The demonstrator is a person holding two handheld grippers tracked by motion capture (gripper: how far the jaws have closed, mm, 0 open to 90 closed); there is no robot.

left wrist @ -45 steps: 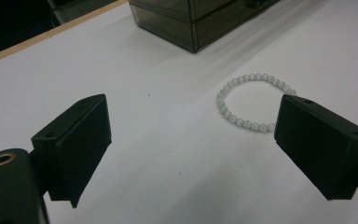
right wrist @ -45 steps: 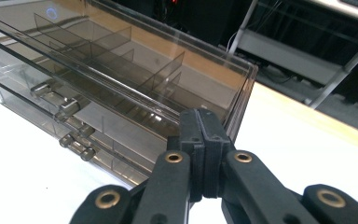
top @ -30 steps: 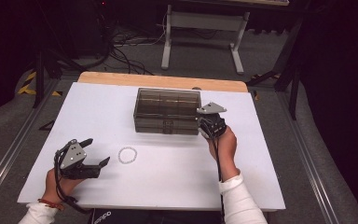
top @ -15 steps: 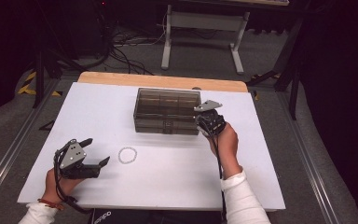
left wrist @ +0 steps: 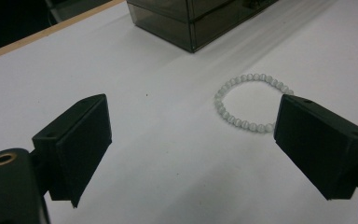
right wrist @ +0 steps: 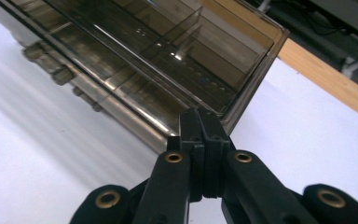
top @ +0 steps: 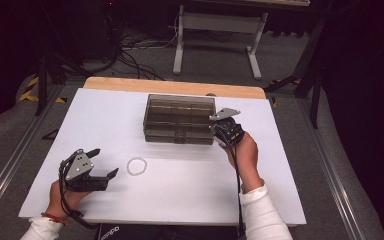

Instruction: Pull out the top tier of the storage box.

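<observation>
From the high view, the smoky plastic box [top: 179, 119] is sitting in the upper middle of the white table [top: 290, 165], lid down. The right gripper [top: 222, 133] is pressing against the box's right front corner, jaws shut together with nothing between them. In the lower left, the left gripper [top: 105, 164] is hovering with its jaws wide apart, and the pale bead bracelet [top: 136, 166] is lying just to its right, not yet touched.

In the left gripper view, the bracelet [left wrist: 249, 101] is resting on the table at right of centre, close against the right-hand jaw, outside the gap.

In the right gripper view, the closed tips are meeting the box [right wrist: 177, 60] at its lid edge, near the corner.

It looks like the lid-opening step is being set up: next, the tips need to catch under the lid and lift, while the other gripper needs to shift sideways to straddle the beads.
</observation>
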